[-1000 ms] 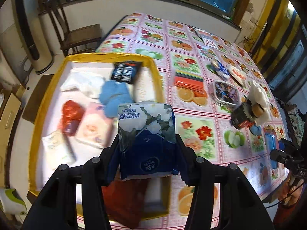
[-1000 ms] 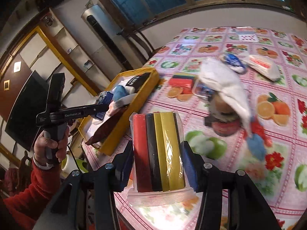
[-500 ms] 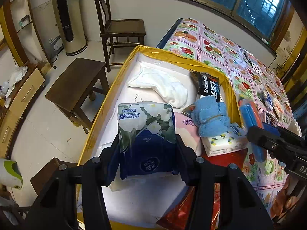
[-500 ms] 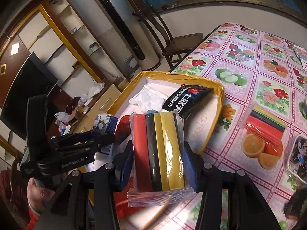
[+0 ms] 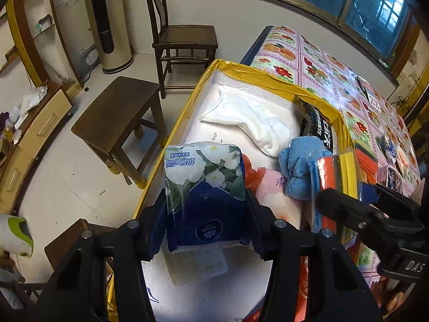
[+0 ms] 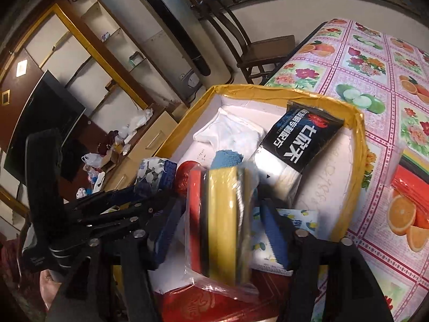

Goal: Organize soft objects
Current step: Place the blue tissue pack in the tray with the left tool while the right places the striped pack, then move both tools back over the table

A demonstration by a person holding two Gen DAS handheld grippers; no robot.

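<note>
Fingers point(image 5: 158, 222) of the left gripper point(image 5: 205, 214) are clamped on a blue floral tissue pack point(image 5: 205, 185), held above the near-left part of the yellow-rimmed box point(image 5: 270, 73). Right gripper point(image 6: 222, 228) has its fingers point(image 6: 276, 236) pressed onto a bagged stack of sponges point(image 6: 219, 220), red, dark and yellow, hanging over the box's near edge. Inside the box: a white cloth point(image 5: 249, 118) toward the far-left corner, a black packet point(image 6: 303, 136) leaning on the far-right rim, a blue towel roll point(image 5: 300, 166) mid-box. The box sits at the left end of the fruit-print tabletop point(image 6: 375, 61).
</note>
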